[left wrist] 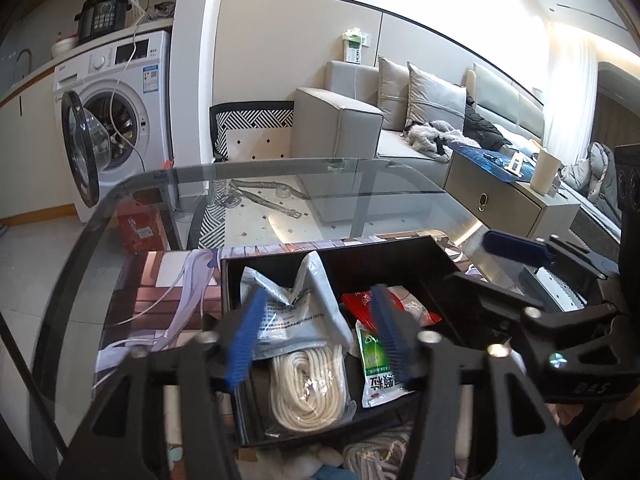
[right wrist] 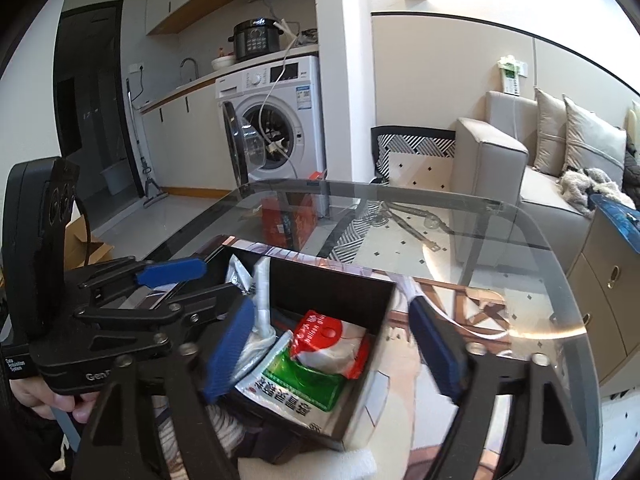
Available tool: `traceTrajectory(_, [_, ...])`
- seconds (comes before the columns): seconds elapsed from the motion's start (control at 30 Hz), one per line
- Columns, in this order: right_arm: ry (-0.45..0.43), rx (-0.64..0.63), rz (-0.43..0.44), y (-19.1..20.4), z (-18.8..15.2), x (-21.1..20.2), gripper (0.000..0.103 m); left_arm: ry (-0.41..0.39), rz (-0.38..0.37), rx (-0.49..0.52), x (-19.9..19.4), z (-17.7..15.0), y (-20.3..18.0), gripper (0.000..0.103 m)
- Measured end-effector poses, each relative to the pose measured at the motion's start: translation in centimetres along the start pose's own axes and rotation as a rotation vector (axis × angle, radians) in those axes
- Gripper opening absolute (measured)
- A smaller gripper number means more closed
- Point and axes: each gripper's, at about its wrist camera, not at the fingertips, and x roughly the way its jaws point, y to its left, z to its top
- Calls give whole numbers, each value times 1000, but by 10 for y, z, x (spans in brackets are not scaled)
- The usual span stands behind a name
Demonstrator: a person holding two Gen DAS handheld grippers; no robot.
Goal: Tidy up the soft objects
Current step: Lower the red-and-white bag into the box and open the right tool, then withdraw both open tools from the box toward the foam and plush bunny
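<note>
A black open box (left wrist: 404, 252) (right wrist: 332, 292) sits on a printed mat on the glass table. It holds a grey foil pouch (left wrist: 296, 308), a bagged coil of white rope (left wrist: 308, 388), a green-and-white packet (left wrist: 378, 368) (right wrist: 296, 384) and a red-and-white packet (left wrist: 404, 304) (right wrist: 332, 340). My left gripper (left wrist: 316, 340) is open and empty, just above the pouch and rope. My right gripper (right wrist: 332, 356) is open and empty, above the packets. Each gripper shows in the other's view, the right one (left wrist: 532, 256) and the left one (right wrist: 168, 276).
More soft items lie in front of the box: a grey knitted piece (left wrist: 380, 456) and something white (right wrist: 312, 464). The glass table's curved edge (left wrist: 240, 168) runs behind. Beyond are a washing machine (left wrist: 120, 108) with its door open, a sofa (left wrist: 360, 120) and a cabinet (left wrist: 508, 200).
</note>
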Motion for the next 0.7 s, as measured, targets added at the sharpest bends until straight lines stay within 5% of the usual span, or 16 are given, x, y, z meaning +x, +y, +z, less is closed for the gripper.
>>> traceTrajectory(0.07, [-1, 9, -27, -4, -3, -7, 93, 2, -7, 13, -4, -1, -2, 62])
traceTrajectory(0.13, [-3, 20, -44, -9, -6, -14, 98, 3, -4, 21, -10, -2, -4, 88])
traceTrajectory(0.2, [-3, 38, -53, -14, -10, -22, 102, -15, -7, 18, -18, -4, -4, 101])
traceTrajectory(0.7, [50, 30, -69, -18, -49, -53, 102, -26, 20, 24, -52, -29, 10, 103])
